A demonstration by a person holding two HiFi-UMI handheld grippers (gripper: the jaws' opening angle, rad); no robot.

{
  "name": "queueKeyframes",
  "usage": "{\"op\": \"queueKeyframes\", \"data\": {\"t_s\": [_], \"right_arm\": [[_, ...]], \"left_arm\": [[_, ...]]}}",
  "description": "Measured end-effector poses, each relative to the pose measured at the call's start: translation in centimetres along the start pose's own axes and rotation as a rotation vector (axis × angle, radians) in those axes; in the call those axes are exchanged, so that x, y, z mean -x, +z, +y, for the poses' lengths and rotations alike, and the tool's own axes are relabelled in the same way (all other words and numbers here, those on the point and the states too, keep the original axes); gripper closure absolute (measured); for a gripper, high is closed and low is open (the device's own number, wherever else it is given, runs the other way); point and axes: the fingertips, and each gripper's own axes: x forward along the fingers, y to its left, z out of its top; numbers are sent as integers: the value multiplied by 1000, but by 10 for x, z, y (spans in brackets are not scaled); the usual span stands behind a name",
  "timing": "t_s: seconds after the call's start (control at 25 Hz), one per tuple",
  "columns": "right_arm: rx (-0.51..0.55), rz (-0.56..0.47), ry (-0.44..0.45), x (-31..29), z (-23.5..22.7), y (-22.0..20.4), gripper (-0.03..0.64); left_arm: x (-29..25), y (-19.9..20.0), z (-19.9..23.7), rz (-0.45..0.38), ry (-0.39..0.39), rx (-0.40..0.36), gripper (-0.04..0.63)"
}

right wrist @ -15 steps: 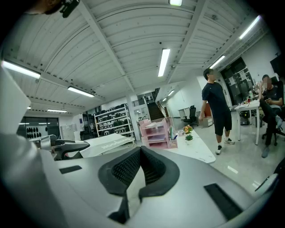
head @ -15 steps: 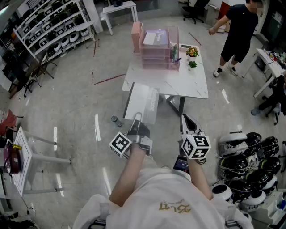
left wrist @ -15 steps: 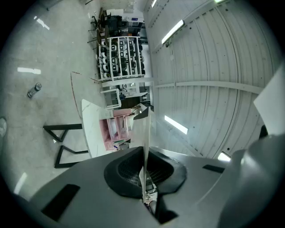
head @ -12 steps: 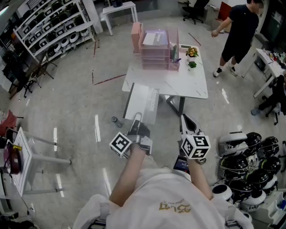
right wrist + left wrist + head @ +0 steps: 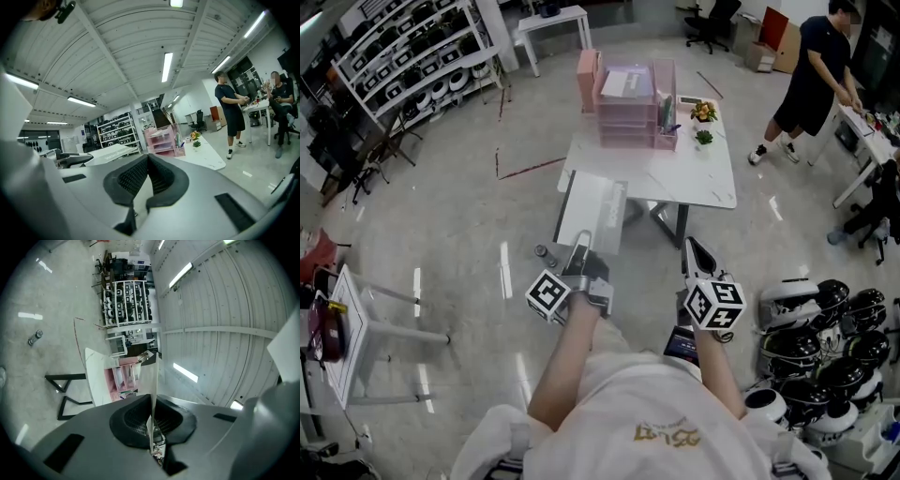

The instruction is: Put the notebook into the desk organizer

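Left gripper is clamped hard on the notebook, jaws nearly together on its near edge. The notebook sticks out forward in mid-air, short of the white table, and is not in the desk organizer. Right gripper has its jaw tips together and nothing between them; it hangs beside the left one, apart from the notebook.

Surroundings: the pink organizer sits at the table's far end, with two potted plants just to its right. The tabletop between the notebook and the organizer is bare. A small can lies on the floor below the notebook. There is shelving far left, a pile of helmets at the person's right, and a side table at the left. A standing person is beyond the table, to the right.

View differences:
- Left gripper view shows the notebook edge-on, a thin sheet pinched between the pads; the head view doesn't show that contact.
- Right gripper view shows a seated person behind the standing one, barely visible at the head view's edge.
- That view also shows the notebook's flat face from the side.
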Motion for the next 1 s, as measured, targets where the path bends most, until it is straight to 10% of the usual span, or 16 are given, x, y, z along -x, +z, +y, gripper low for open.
{"op": "queueKeyframes", "data": {"t_s": [0.6,1.0], "right_arm": [[-11,-4,-36,-33,-27,13,604],[-10,8,-96,-147,-72,42,604]], "left_arm": [[-61,18,-10,4,-49,8,571],[-198,39,16,72,-67,44,571]]}}
